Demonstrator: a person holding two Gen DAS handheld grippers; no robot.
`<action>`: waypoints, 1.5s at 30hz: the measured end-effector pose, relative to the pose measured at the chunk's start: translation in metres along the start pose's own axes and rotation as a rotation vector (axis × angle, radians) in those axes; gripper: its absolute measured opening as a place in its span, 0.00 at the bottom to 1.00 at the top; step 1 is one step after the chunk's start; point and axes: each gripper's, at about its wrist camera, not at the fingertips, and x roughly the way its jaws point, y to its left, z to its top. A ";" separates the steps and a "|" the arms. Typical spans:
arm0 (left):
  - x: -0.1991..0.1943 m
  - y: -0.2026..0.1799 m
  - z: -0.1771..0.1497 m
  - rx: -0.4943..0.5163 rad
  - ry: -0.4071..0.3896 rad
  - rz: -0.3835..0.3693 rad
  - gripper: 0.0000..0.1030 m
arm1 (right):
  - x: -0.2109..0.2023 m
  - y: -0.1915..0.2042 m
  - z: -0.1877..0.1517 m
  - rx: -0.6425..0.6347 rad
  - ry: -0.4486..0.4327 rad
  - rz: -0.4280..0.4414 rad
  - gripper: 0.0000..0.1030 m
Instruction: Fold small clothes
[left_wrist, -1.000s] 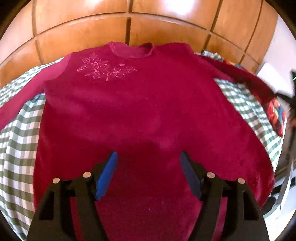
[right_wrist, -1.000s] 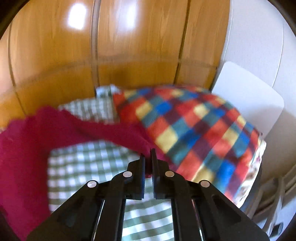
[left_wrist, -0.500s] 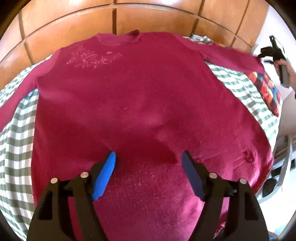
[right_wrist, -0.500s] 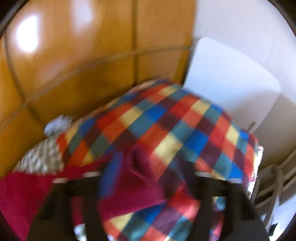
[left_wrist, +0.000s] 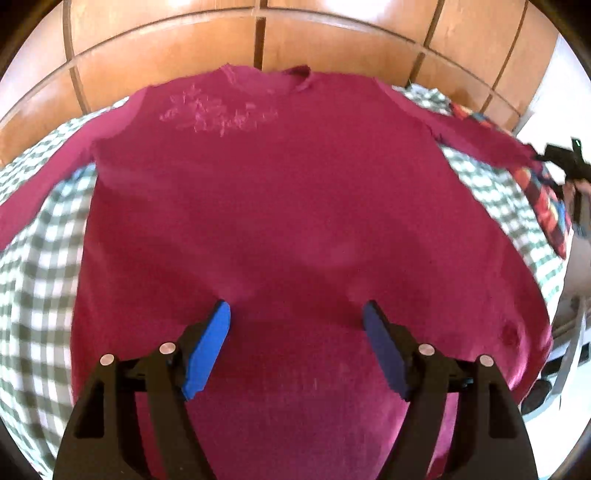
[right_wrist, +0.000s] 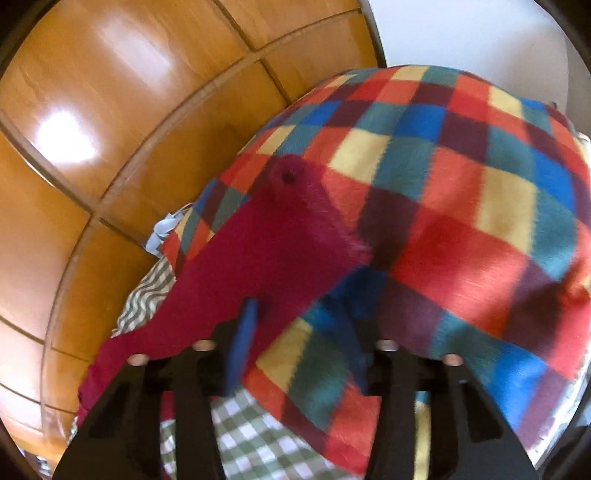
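On the bed, a red sweater lies spread flat, neither gripper holding it.

Seen from the left wrist, the left gripper (left_wrist: 295, 321) hovers over the lower body of the red sweater (left_wrist: 288, 206) with its jaws spread wide and nothing between them; the garment lies face up on the checked bedcover (left_wrist: 33, 266), neckline towards the wooden wardrobe (left_wrist: 332, 40), sleeves stretched out to either side. From the right wrist, the right gripper (right_wrist: 299, 332) has its jaws spread too, the sleeve cuff (right_wrist: 295, 206) lying loose on the multicoloured blanket (right_wrist: 461, 177) just ahead (the view is somewhat blurred). The knit looks soft, limp and light, so it should drape and slide rather than hold shape; the cuff and hem corners seem the best places to pinch.
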 end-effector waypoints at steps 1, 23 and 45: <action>-0.003 -0.002 -0.009 0.003 -0.009 0.008 0.73 | 0.005 0.007 0.001 -0.024 0.005 -0.033 0.18; -0.050 0.064 -0.001 -0.292 -0.173 -0.160 0.71 | -0.079 0.410 -0.145 -0.684 0.030 0.512 0.06; -0.009 0.142 0.101 -0.401 -0.210 -0.106 0.63 | -0.015 0.194 -0.192 -0.522 0.160 0.185 0.61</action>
